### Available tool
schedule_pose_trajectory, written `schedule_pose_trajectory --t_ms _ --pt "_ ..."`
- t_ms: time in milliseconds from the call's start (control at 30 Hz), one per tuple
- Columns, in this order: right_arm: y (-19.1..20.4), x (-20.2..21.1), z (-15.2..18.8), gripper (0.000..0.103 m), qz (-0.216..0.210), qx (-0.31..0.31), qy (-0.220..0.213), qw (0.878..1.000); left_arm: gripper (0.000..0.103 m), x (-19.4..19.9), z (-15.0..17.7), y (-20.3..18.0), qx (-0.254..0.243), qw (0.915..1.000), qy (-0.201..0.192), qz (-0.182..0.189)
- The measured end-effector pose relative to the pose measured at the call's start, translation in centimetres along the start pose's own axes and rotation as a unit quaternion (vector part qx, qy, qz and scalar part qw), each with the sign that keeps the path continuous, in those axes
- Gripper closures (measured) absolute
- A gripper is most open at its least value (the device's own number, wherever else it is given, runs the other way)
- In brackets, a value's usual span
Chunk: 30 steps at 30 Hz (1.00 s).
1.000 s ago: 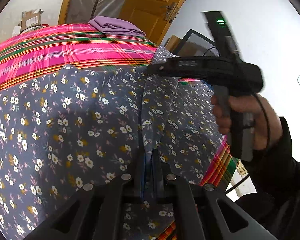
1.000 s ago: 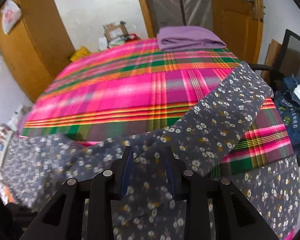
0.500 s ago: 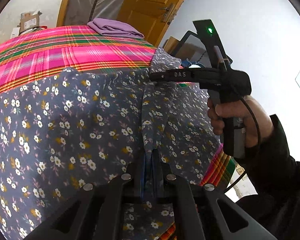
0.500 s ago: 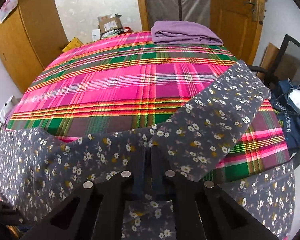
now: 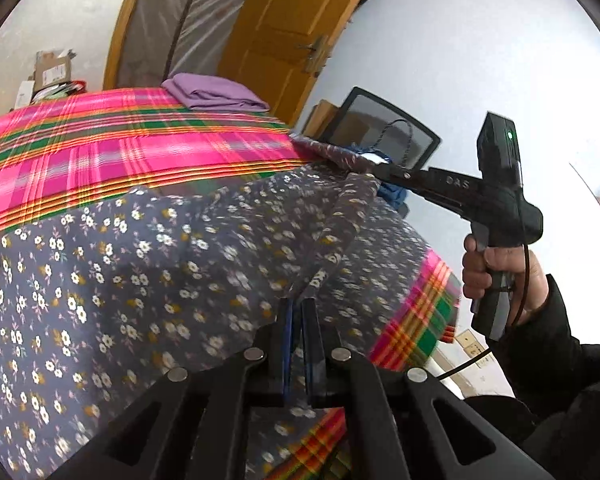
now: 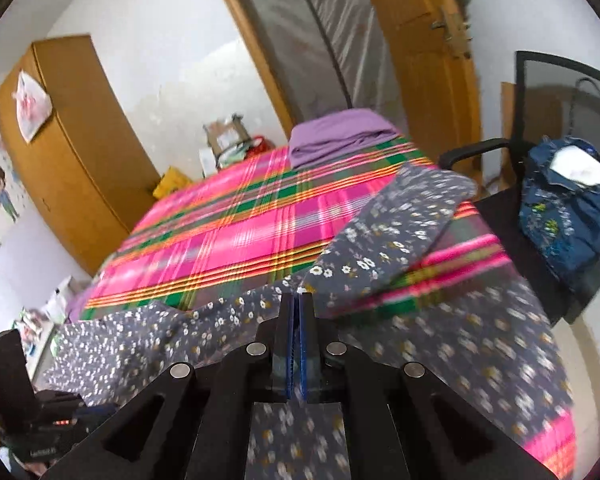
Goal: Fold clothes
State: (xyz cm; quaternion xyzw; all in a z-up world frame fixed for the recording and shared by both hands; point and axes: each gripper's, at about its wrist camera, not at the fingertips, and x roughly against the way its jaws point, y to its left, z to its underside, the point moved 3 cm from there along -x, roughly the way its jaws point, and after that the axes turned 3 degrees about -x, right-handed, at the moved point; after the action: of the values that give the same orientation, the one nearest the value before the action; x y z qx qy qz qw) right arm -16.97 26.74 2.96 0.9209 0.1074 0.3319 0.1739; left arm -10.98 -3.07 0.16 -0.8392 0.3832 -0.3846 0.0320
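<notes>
A bright pink plaid cloth with green and orange stripes [image 6: 236, 220] covers the table, and a folded lilac fabric pile [image 6: 336, 136] rests at its far corner, in front of an orange-brown wooden door [image 6: 424, 40] and a doorway hung with clear plastic sheeting [image 6: 320, 32]. A black mesh-backed office chair [image 6: 556, 80] beside the table holds a crumpled blue denim garment [image 6: 568, 216]. An orange-brown wooden wardrobe [image 6: 72, 140] stands against the white wall, with cardboard boxes [image 6: 224, 136] on the floor behind the table.

A black pistol-grip gripper [image 5: 384, 171] with green indicator light, trailing black cable, and black sleeve [image 5: 556, 352] fill frame right.
</notes>
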Motion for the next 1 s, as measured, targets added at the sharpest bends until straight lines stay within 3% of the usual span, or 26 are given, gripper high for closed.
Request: schedule_pose_trajectory --t_ms 200,267,367,400,500,533,633,800,1000 --pt "-1.7 2.9 3.5 0.103 0.023 -0.017 0.007 1.0 0.102 -0.7 2.1 -1.6 -0.027 0.9983 0.04 0.032" --pt "-2.6 2.3 5.0 0.103 0.039 -0.021 0.028 0.999 0.102 -1.4 2.7 -1.6 -0.024 0.998 0.054 0.023" --pt "-3.2 1.3 5.6 0.098 0.029 -0.037 0.05 0.998 0.102 -1.8 2.8 -1.3 -0.016 0.9982 0.058 0.003" --pt "-3.1 1.1 5.4 0.094 0.027 -0.039 0.05 0.998 0.102 -1.8 2.7 -1.2 -0.013 0.9984 0.055 -0.004" --pt "-2.3 0.8 4.5 0.068 0.029 -0.026 0.034 0.999 0.099 -1.6 1.8 -1.0 -0.01 0.9988 0.041 -0.024" --pt "-2.0 0.5 4.2 0.065 0.031 -0.021 0.031 0.999 0.096 -1.7 1.6 -1.0 -0.01 0.9988 0.039 -0.027" --pt "-1.8 -0.8 3.6 0.064 0.045 -0.01 0.035 0.998 0.088 -2.6 1.4 -1.2 -0.021 0.9979 0.048 -0.039" --pt "-1.4 -2.7 3.5 0.064 0.069 0.011 0.05 0.996 0.087 -3.4 2.1 -1.9 -0.048 0.9957 0.063 -0.048" --pt "-0.2 -4.1 3.8 0.064 0.126 0.08 0.052 0.987 0.087 -3.9 2.1 -1.7 -0.045 0.9952 0.066 -0.056"
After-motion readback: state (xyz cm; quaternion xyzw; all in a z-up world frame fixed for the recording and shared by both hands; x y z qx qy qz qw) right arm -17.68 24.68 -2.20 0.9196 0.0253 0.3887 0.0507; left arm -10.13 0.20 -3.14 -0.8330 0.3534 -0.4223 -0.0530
